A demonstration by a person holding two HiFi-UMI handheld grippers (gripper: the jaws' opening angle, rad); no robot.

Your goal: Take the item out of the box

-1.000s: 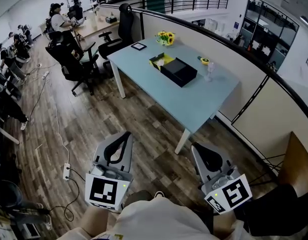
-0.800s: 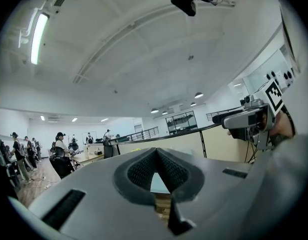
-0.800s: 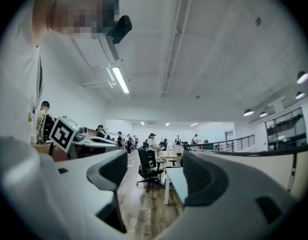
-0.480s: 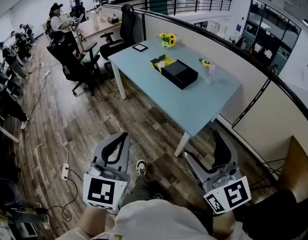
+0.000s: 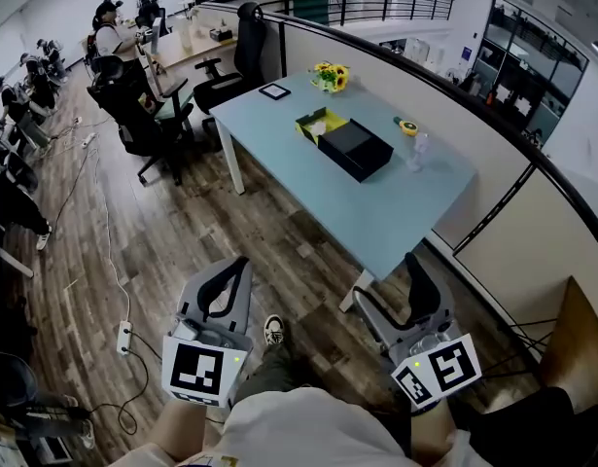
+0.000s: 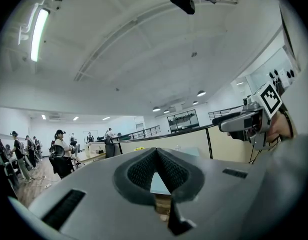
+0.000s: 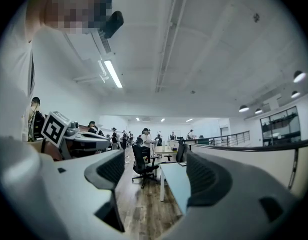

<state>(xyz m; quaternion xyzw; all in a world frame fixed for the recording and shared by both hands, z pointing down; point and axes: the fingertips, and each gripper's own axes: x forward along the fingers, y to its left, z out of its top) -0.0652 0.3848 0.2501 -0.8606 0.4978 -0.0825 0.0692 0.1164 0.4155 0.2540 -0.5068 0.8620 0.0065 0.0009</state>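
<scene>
Right gripper (image 7: 155,174) has just been opening its jaws; they now stand wide apart with nothing between the ribbed dark pads, only wood floor and the table (image 5: 376,212) beyond. The left gripper (image 6: 155,151) is closed at the tips and empty, its curved pads leaving a teardrop gap. Both are held level, well short of the table.

The step in hand looks like the approach, since nothing on the table is touched yet. The box (image 5: 355,149) is black, flat, rectangular and matt. It lies on the table's far half, nearer the partition-side edge than the aisle side. Touching its far end is a yellow-green tray (image 5: 318,125), also on the table, with something pale in it. From here I cannot tell whether that tray is part of the box, or whether the black lid is on or off. The item itself is not visible.

Next, I judge, the person must close on the table and bring both grippers over the box. The shut left one would need to open to steady or lift the smooth, hard-edged lid.

A bunch of sunflowers (image 5: 328,74) stands at the table's far end, and a clear glass (image 5: 418,151) stands near its partition-side edge. The top is pale blue-grey, smooth and on white legs.
</scene>
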